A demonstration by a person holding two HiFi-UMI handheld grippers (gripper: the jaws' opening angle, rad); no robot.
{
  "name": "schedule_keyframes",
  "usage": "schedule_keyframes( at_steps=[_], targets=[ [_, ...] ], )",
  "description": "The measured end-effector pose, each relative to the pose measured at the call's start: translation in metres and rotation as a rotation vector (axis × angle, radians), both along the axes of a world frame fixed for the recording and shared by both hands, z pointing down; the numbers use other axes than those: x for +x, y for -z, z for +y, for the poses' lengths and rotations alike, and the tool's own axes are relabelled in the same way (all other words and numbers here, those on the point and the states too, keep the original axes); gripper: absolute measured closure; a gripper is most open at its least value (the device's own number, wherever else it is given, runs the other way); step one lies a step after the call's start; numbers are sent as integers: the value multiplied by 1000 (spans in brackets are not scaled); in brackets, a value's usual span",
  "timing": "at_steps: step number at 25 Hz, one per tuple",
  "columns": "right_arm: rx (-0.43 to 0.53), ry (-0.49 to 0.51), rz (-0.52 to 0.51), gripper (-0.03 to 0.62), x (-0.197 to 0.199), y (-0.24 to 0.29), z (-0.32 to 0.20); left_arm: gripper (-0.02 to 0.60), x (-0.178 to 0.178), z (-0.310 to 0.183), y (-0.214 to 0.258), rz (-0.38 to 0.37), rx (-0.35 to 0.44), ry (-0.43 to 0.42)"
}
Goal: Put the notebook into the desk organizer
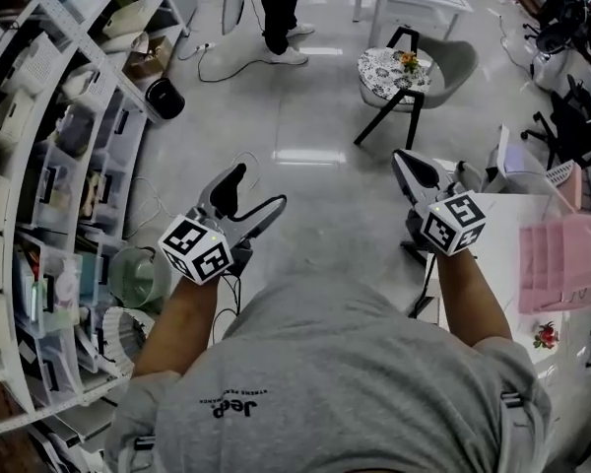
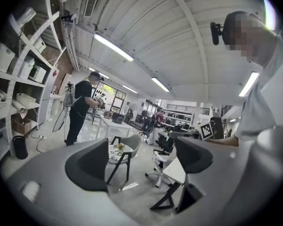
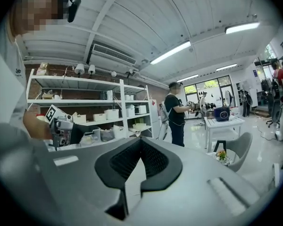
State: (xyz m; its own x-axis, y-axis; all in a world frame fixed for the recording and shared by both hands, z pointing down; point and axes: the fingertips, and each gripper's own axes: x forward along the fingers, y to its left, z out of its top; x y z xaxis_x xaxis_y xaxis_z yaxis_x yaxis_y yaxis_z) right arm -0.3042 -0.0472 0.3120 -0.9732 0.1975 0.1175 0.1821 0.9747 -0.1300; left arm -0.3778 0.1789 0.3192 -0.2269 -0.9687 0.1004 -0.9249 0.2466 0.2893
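Left tongs [image 1: 256, 188]: I hold them up over the floor. They are open wide and nothing is in them.
Right tongs [image 1: 409, 166]: They are squeezed together with nothing between them, up in the air near the worktop's edge.
Worktop [image 1: 507, 254]: It is white and sits on my right, just past the right tongs.
Desk organizer [image 1: 561, 264]: It is pink and stands on the far right part of the worktop.
Notebook: I cannot find it in any view. A small white thing with a red flower [image 1: 545, 335] lies at the near edge of the worktop. I cannot tell if that is it.
Step in hand: I think the job has not begun. Both tongs are empty and point out into the room.
Next move: I would turn right to the worktop and look for the notebook. The right tongs must open before they can take it.
Only the head view shows: the pink organizer, and the flower thing.
Only the two gripper views show: each pair of tongs up close, so I know one is open and one is closed.
Far away: a chair with a flower cushion [image 1: 399, 72], then a standing person [image 3: 177, 112]. The head view cuts that person off above the legs, and the gripper views show the whole body.
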Motion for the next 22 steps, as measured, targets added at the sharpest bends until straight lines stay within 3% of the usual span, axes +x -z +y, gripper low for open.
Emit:
schedule_keyframes(
  at_steps=[6, 11, 17, 22],
  targets=[
    [6, -4, 3, 592, -28, -8, -9, 101, -27, -15, -7, 22, 4, -26],
    [-10, -85, 1, 592, -33, -9, -12, 101, -48, -20, -18, 57, -5, -118],
    [6, -243, 10, 592, 1, -6, -35, 101, -34, -55, -38, 120, -53, -301],
    [21, -391, 18, 592, 62, -10, -70, 103, 5, -112, -56, 168, -79, -472]
  ],
)
